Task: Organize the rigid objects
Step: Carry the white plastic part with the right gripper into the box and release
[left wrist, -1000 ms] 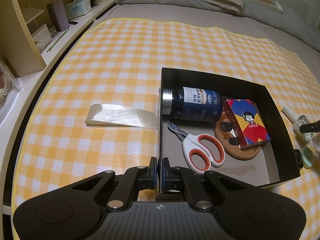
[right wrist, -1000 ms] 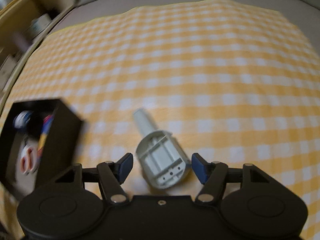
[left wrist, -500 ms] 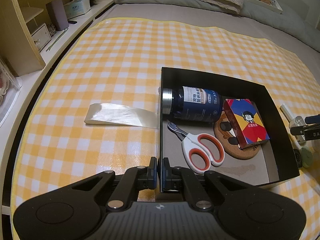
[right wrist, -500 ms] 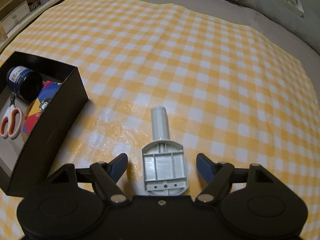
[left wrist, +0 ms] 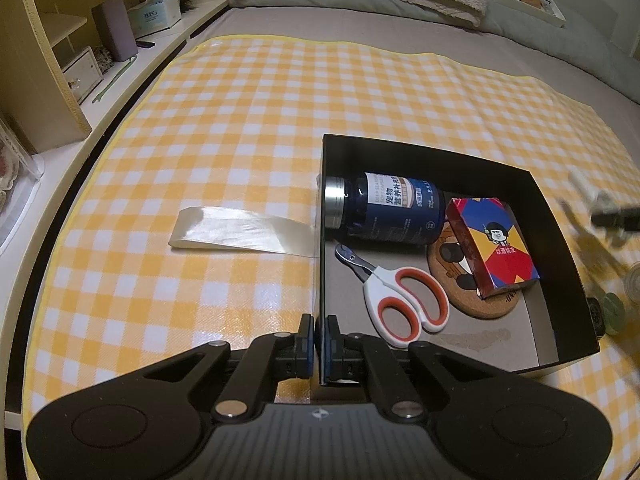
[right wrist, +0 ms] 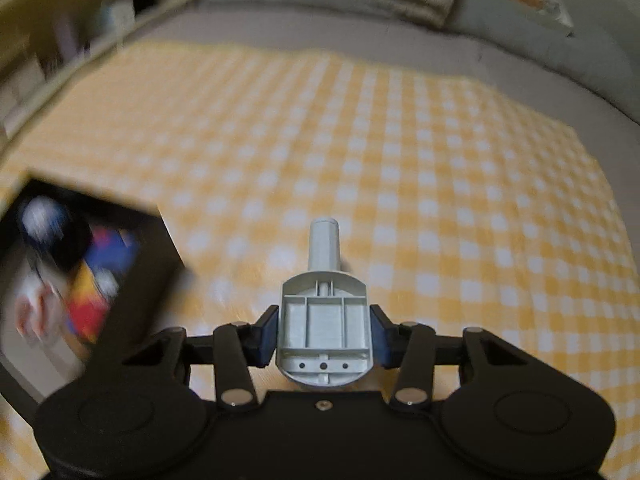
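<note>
Black box (left wrist: pixel 556 216) sits on the checked cloth (left wrist: pixel 240 120); everything is placed from it. Left gripper (left wrist: pixel 319 344) is clamped shut on the box's near-left wall, pinning it. Right gripper (right wrist: pixel 323 334) is off the box's right side; its jaws have just been closing and now pinch the flat ribbed head of a grey plastic part (right wrist: pixel 324 320), whose round stem points away from the camera over the cloth. That part is outside the box, clear of its right wall. Inside the box, counted: one dark blue bottle (left wrist: pixel 384 212) lying on its side along the far-left wall, one pair of white-and-orange scissors (left wrist: pixel 400 300) in front of it, one cork coaster (left wrist: pixel 472 300) to the right, one red-and-blue card box (left wrist: pixel 492 244) resting on the coaster. One strip of clear tape (left wrist: pixel 240 232) runs from the box's left wall out across the cloth. A few small things lie beyond the right wall, too blurred to count. Risks, as I judge them: the pads bear on smooth sides of the head, so the part could pivot or slip on a fast swing; the stem could catch the right wall on the way in; free floor is mostly at the near side, so a drop farther in could land on the card box and knock it off the coaster.
</note>
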